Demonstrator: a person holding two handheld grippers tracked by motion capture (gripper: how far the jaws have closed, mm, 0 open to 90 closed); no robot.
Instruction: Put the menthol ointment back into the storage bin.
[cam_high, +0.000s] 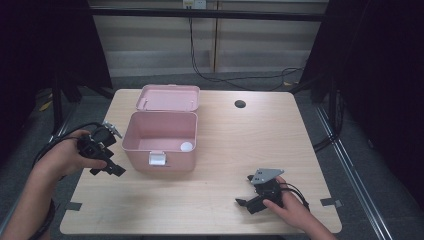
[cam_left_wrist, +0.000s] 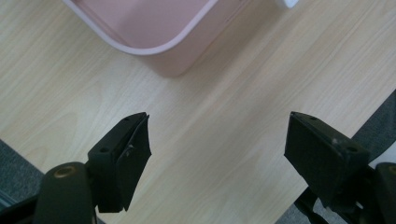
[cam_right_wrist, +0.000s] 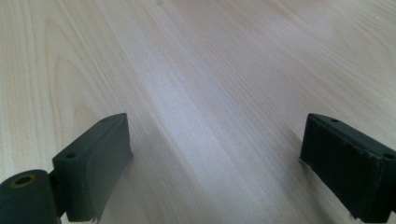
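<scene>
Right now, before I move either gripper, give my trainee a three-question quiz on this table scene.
1. True or false: the pink box has its lid open.
2. What lies inside the box? A) a small white round thing B) a red ball C) a spoon
3. Which gripper is closer to the box?

Key:
1. True; the lid is flipped back behind the box.
2. A; the small white round thing lies on the box floor near the front right corner.
3. The left gripper, just beside the box's left wall; the right gripper sits apart, near the table's front edge. Both stand open.
</scene>
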